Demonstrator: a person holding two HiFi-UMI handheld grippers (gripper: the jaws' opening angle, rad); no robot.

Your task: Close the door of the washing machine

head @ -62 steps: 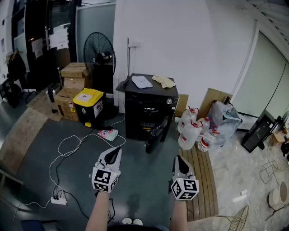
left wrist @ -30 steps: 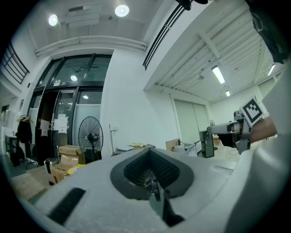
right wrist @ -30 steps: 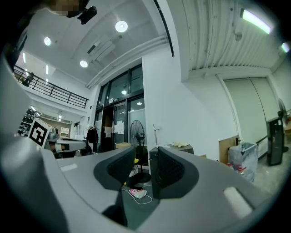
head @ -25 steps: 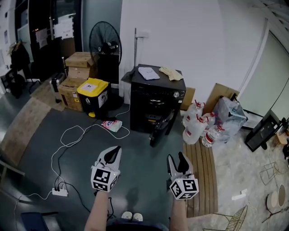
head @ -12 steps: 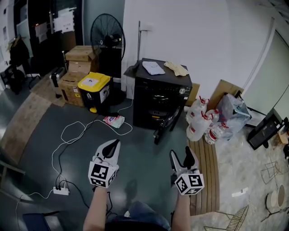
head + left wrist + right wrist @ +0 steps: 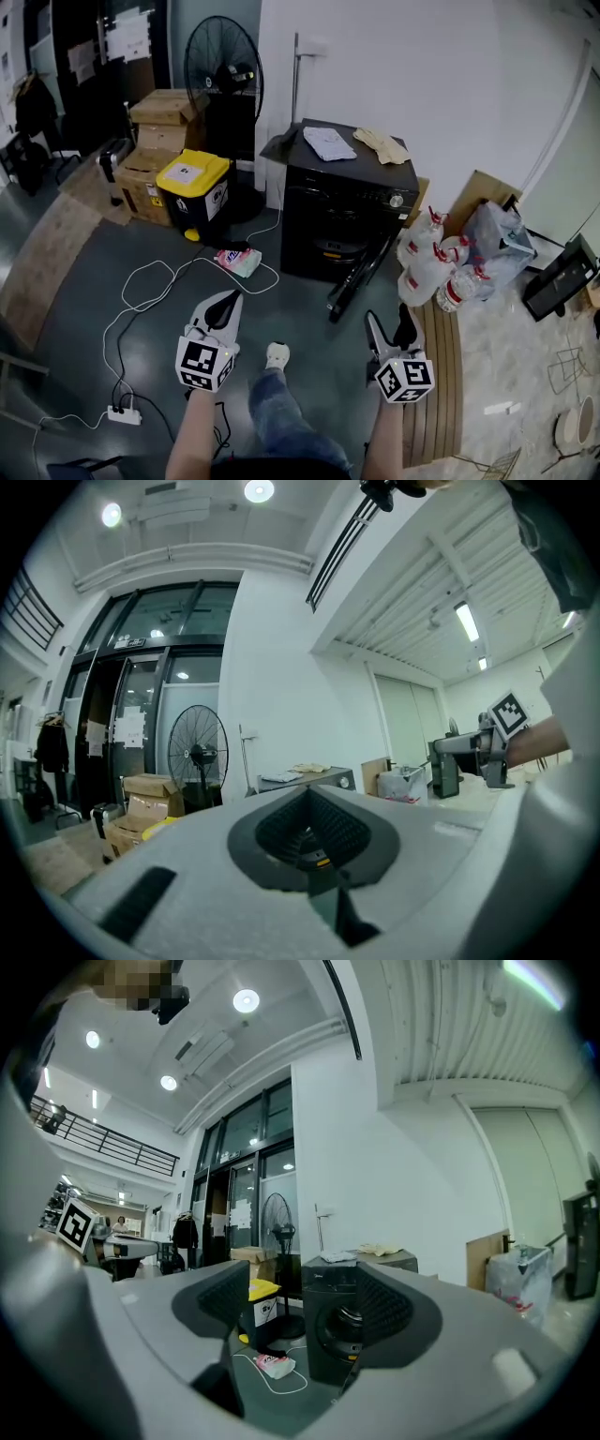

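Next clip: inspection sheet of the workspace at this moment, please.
Surface: dark grey floor, wooden slats at right.
Job's things: black washing machine against the wall, its door standing open.
Clutter: paper and cloth atop the machine; yellow bin, cardboard boxes, water bottles beside it.
Grippers: left gripper jaws together, empty; right gripper jaws have just been opening, nothing between them.
Cables: white cable loops over the floor to a power strip.
Surroundings: standing fan, white wall.
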